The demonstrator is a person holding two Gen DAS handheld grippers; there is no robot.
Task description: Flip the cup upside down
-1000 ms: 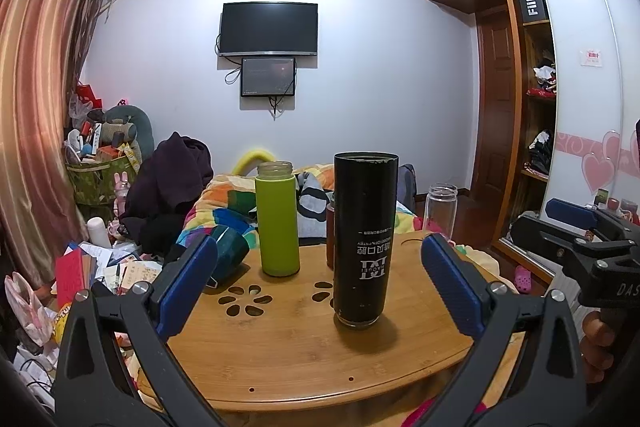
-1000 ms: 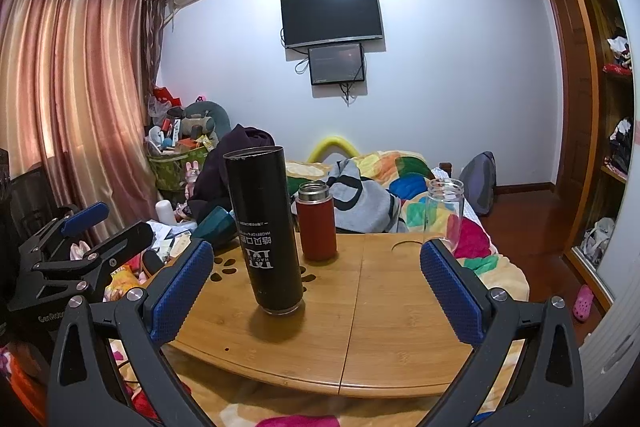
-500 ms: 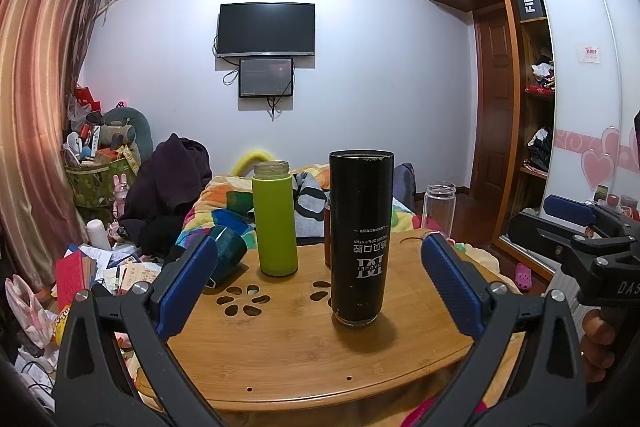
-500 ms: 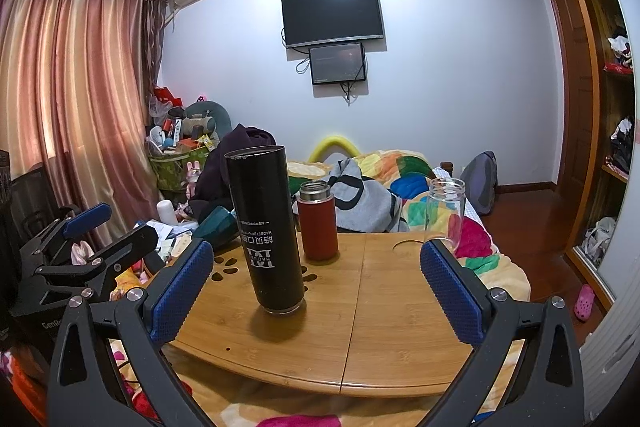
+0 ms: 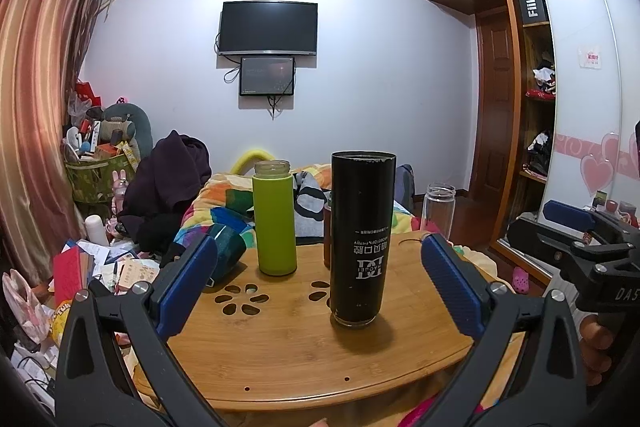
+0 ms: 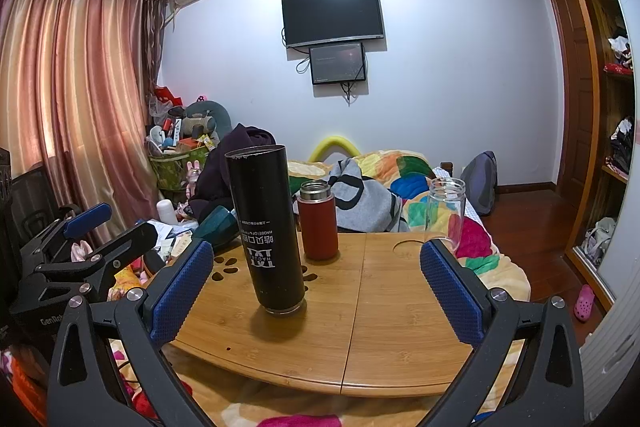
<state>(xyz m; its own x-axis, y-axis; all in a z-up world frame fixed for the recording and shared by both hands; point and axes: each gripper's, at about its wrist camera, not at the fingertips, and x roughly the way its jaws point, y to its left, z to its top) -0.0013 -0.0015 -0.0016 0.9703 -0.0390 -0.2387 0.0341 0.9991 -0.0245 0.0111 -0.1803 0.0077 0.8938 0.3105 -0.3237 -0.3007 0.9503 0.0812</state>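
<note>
A tall black cup (image 5: 362, 239) stands on the round wooden table (image 5: 280, 355) with its printed label upside down; it also shows in the right wrist view (image 6: 268, 231). My left gripper (image 5: 320, 287) is open and empty, in front of the cup and apart from it. My right gripper (image 6: 316, 291) is open and empty, with the cup ahead and slightly left. Each gripper shows in the other's view, the right one (image 5: 576, 239) at the far right and the left one (image 6: 80, 239) at the far left.
On the table stand a green bottle (image 5: 275, 219), a red flask (image 6: 319, 219), a clear glass jar (image 6: 445, 213) and a dark teal cup (image 5: 224, 251) lying at the left edge. A cluttered bed lies behind, a wardrobe (image 5: 532, 107) at the right.
Both views have shifted only slightly; the black cup sits marginally left in the left wrist view. Both grippers stay open and nothing on the table has moved.
</note>
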